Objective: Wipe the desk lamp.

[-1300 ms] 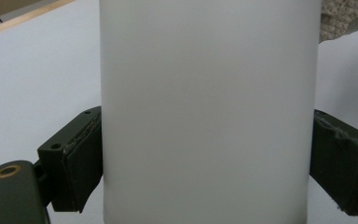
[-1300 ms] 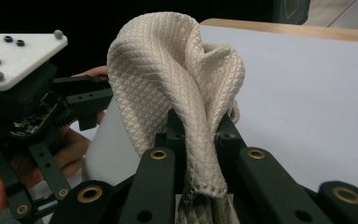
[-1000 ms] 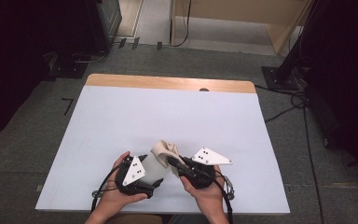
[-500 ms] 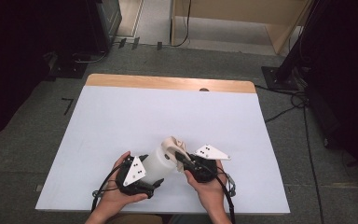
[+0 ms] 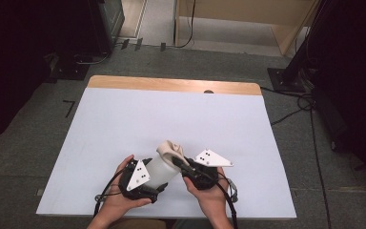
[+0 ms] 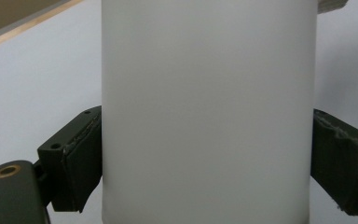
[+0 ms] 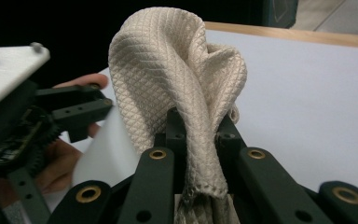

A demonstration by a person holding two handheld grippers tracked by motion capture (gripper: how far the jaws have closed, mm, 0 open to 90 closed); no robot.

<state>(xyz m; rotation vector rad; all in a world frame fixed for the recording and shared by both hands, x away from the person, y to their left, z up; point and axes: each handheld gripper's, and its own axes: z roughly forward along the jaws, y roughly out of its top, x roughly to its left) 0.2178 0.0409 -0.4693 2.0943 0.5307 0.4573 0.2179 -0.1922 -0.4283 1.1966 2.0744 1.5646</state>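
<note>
White-covered surface with a wooden far edge sits on grey carpet, dark equipment and cables around it; all the work happens at the near edge. The left gripper has its fingers clamped on either side of a translucent white plastic cylinder, likely a cup or bottle, held tilted with its open end pointing up and toward the other hand. The right gripper has its fingers pinched together on a beige waffle-weave cloth, bunched into a wad that sits at the cylinder's mouth in the high view. The step looks like wiping or stuffing the cloth into the container. To do it well: the left hand should stay put and keep a firm squeeze, since thin plastic walls will likely flex and slip if the pressure drops or the push comes off-axis. The right hand should drive the wad along the cylinder's axis, not across the rim, or it will lever the container out of the grip. The pinch belongs low on the cloth so the loose folds lead in first; the black fingers should clear the rim. If wiping, rotate the wrist with the wad pressed to the inner wall. Whether the cloth is already inside the mouth or just against it cannot be told from these views.
</note>
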